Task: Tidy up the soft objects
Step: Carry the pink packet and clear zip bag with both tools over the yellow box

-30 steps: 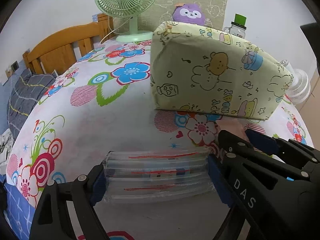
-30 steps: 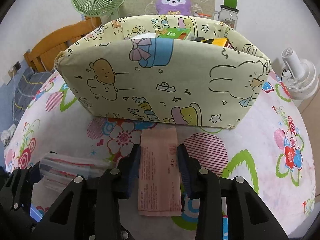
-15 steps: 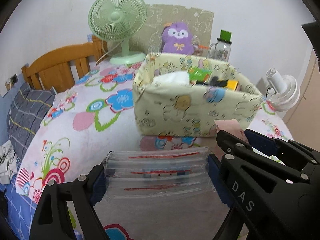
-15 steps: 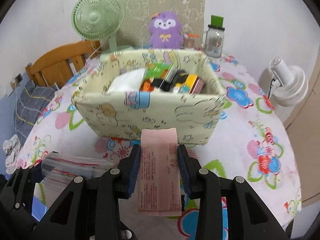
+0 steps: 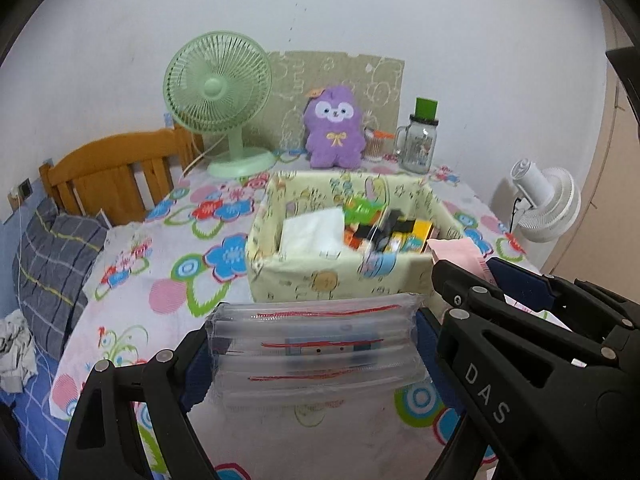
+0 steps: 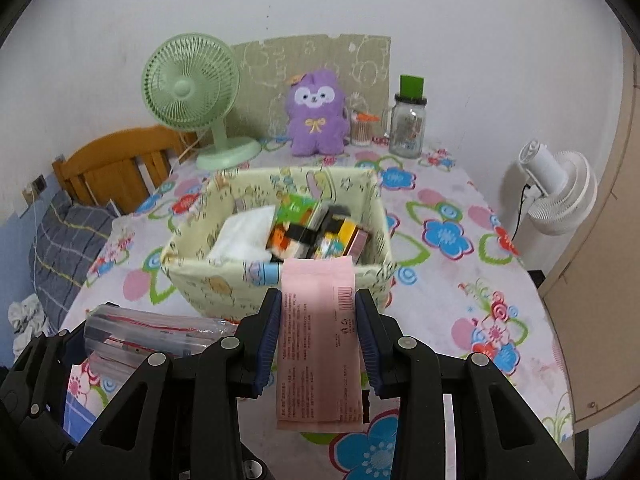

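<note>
Pink packet clamped upright in right hand-held gripper.

This place is a bedroom in a home. A wooden headboard stands at the plain white wall, and below it lies a grey checked pillow. The bench has a cloth with bright flowers. On it stand a green desk fan, a purple plush toy, a glass jar with a green lid and a fabric storage box with cartoon animals. A white floor fan stands beside the bench.
</note>
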Motion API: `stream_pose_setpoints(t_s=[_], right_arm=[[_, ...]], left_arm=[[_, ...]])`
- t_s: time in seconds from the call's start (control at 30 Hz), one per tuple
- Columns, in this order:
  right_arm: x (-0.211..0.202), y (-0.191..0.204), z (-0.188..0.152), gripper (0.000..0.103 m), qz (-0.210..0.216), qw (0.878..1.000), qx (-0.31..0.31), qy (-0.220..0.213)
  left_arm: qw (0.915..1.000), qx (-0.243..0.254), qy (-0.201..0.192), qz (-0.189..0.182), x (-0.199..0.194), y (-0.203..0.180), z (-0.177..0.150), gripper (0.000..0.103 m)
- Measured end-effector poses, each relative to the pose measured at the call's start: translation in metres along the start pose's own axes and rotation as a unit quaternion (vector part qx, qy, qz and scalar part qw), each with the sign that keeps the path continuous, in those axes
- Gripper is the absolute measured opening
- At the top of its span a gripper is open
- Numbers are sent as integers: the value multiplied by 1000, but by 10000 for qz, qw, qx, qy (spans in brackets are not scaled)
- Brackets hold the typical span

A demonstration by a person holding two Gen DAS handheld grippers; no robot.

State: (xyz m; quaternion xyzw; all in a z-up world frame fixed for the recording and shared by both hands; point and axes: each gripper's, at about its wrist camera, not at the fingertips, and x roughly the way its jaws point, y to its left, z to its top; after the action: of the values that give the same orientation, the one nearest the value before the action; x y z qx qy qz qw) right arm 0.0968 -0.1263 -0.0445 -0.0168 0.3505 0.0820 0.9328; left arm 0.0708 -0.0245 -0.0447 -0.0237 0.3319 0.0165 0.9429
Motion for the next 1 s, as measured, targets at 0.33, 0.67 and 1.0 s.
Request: stream_pose_setpoints(t_s=[0.33, 0.67, 1.0], right_arm=[[-15, -7, 25, 39, -30, 9996, -40, -279], [-9, -11, 49, 39, -25, 9992, -62, -398], [16, -13, 66, 40, 51, 9991, -207, -374]], left_arm=[[9996, 51, -252, -80, -9, -6, 25, 89], [9992, 31, -370, -149, 3, -8, 47, 90], [9994, 47, -286, -204, 35, -12, 64, 90]])
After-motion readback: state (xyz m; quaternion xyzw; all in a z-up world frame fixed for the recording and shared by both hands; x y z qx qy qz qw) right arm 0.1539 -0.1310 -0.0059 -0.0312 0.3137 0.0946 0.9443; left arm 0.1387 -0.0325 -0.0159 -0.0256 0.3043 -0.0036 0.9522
